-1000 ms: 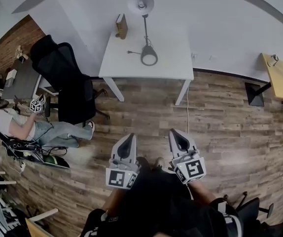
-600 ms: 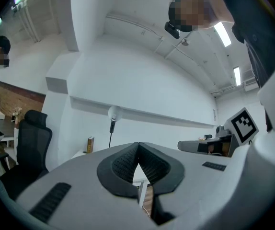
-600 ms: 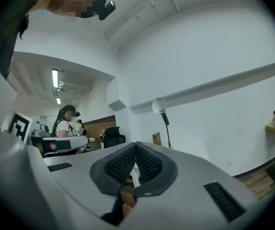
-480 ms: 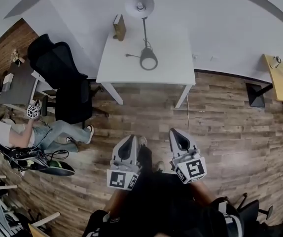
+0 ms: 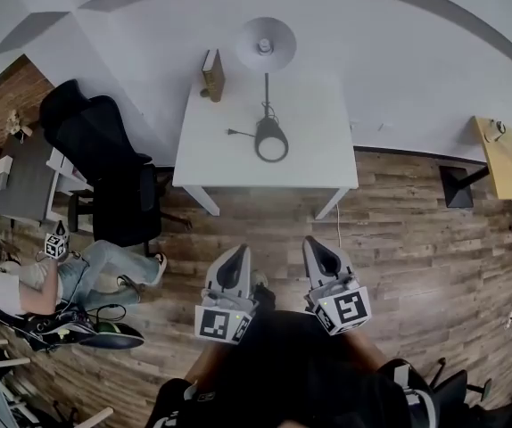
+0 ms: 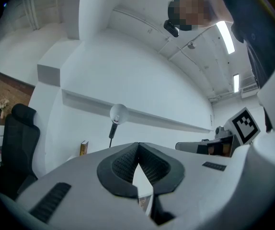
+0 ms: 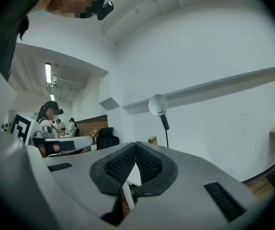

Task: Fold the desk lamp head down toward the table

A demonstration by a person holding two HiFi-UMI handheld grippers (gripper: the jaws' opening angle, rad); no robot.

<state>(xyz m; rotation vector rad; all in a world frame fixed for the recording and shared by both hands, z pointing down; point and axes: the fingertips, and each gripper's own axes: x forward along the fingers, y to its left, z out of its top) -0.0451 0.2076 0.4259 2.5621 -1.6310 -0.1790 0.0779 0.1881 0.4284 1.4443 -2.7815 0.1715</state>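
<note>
A desk lamp (image 5: pixel 266 87) stands upright on a white table (image 5: pixel 318 159) against the wall, its round white head (image 5: pixel 265 43) up on a thin dark stem over a ring base (image 5: pixel 271 139). The lamp also shows far off in the left gripper view (image 6: pixel 117 115) and the right gripper view (image 7: pixel 158 106). My left gripper (image 5: pixel 234 259) and right gripper (image 5: pixel 321 250) are held side by side over the wooden floor, well short of the table. Both point level toward it, shut and empty.
A small brown book (image 5: pixel 212 74) stands at the table's back left. A black office chair (image 5: pixel 104 163) is left of the table. A seated person (image 5: pixel 69 279) is on the floor at the left. A yellow side table (image 5: pixel 497 154) stands at the right.
Both grippers and the head camera have moved forward toward the table, which now sits lower and closer in the head view. The jaws have stayed shut.
</note>
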